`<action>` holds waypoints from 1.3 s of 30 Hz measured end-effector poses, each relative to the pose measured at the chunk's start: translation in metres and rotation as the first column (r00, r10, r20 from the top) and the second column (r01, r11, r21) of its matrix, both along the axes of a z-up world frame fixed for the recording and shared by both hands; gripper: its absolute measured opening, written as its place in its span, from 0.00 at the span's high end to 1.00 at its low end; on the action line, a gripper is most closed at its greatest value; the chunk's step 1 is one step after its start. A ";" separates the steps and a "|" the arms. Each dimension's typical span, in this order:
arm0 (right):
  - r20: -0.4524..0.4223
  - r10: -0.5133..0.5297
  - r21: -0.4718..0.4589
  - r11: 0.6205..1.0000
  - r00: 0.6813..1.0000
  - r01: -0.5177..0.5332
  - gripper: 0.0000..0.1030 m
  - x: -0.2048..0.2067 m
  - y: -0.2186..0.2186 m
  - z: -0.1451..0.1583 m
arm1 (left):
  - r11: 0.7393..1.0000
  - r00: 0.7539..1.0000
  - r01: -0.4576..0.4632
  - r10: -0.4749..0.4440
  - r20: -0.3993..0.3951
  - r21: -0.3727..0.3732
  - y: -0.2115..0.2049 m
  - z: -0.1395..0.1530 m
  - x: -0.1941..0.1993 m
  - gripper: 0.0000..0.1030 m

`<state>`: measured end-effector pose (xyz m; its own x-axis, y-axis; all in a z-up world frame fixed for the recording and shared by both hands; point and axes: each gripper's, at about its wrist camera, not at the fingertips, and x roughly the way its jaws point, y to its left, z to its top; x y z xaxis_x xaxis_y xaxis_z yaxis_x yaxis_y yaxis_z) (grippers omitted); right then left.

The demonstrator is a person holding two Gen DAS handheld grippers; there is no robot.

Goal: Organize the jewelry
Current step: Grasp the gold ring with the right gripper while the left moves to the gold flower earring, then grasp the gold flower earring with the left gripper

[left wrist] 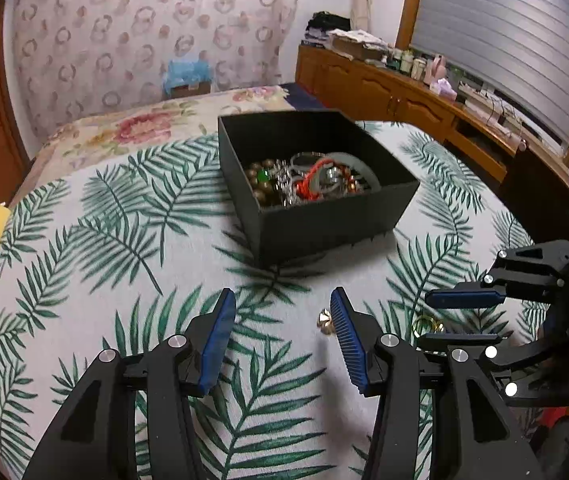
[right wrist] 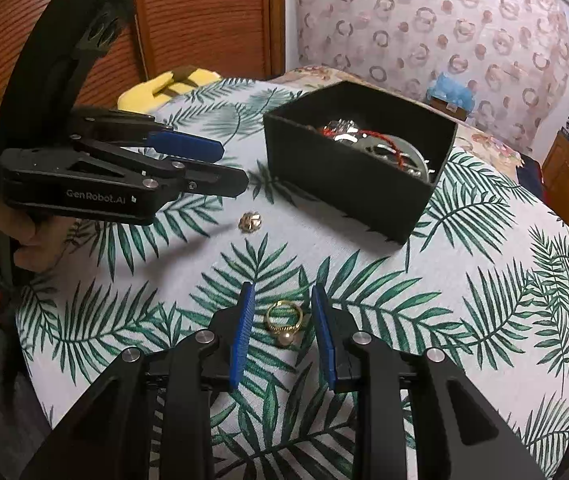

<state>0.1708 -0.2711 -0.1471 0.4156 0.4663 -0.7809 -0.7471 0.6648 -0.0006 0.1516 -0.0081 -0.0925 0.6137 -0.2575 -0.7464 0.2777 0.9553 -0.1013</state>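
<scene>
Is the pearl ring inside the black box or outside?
Outside: the pearl ring lies on the leaf-print cloth, apart from the black box.

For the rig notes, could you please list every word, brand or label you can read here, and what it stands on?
"GenRobot.AI": white print on the side of the left gripper, seen in the right wrist view.
Small white three-line print at that gripper's rear end: too small to read surely.
Black jewelry box and leaf-print cloth: no text.

White lettering "GenRobot.AI" runs along the black side of the left gripper (right wrist: 220, 168) in the right wrist view (smaller white print at its rear end is too tiny to read)
</scene>
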 end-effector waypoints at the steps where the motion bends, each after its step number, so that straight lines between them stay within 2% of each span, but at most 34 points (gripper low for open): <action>1: -0.002 0.002 -0.008 1.000 1.000 -0.002 0.69 0.000 0.000 -0.001 | 1.000 1.000 0.000 0.000 -0.003 0.003 0.000 -0.001 0.000 0.54; 8: 0.004 0.021 -0.046 0.999 1.000 -0.021 0.69 -0.002 0.000 -0.004 | 1.000 1.000 0.023 -0.023 -0.016 0.006 -0.007 -0.005 -0.001 0.54; 10: 0.005 0.032 -0.049 0.998 0.999 -0.031 0.79 -0.001 0.000 -0.003 | 0.999 0.999 0.035 -0.035 -0.018 0.006 -0.011 -0.006 -0.002 0.54; 19: 0.019 0.003 -0.047 0.999 1.000 -0.002 0.79 0.009 -0.011 0.000 | 0.996 0.995 0.088 -0.087 -0.038 0.027 -0.027 -0.012 -0.002 0.55; 27: 0.045 -0.023 -0.014 1.000 0.999 0.024 0.79 0.019 -0.021 0.011 | 0.992 0.994 0.107 -0.105 -0.036 0.062 -0.036 -0.015 0.001 0.72; 28: 0.047 -0.025 -0.011 1.000 0.999 0.025 0.79 0.020 -0.021 0.012 | 0.992 0.994 0.109 -0.106 -0.036 0.064 -0.037 -0.015 0.001 0.75; 29: 0.049 -0.026 -0.010 1.000 0.998 0.026 0.79 0.021 -0.021 0.014 | 0.992 0.993 0.112 -0.109 -0.037 0.064 -0.037 -0.015 0.001 0.84; 30: 0.051 -0.028 -0.008 1.000 0.998 0.028 0.79 0.022 -0.021 0.015 | 0.991 0.993 0.116 -0.113 -0.040 0.060 -0.037 -0.015 0.001 0.87; 39: 0.071 -0.030 0.006 1.000 0.997 0.029 0.79 0.031 -0.020 0.023 | 0.996 0.996 0.091 -0.091 -0.007 0.025 -0.027 0.001 0.001 0.87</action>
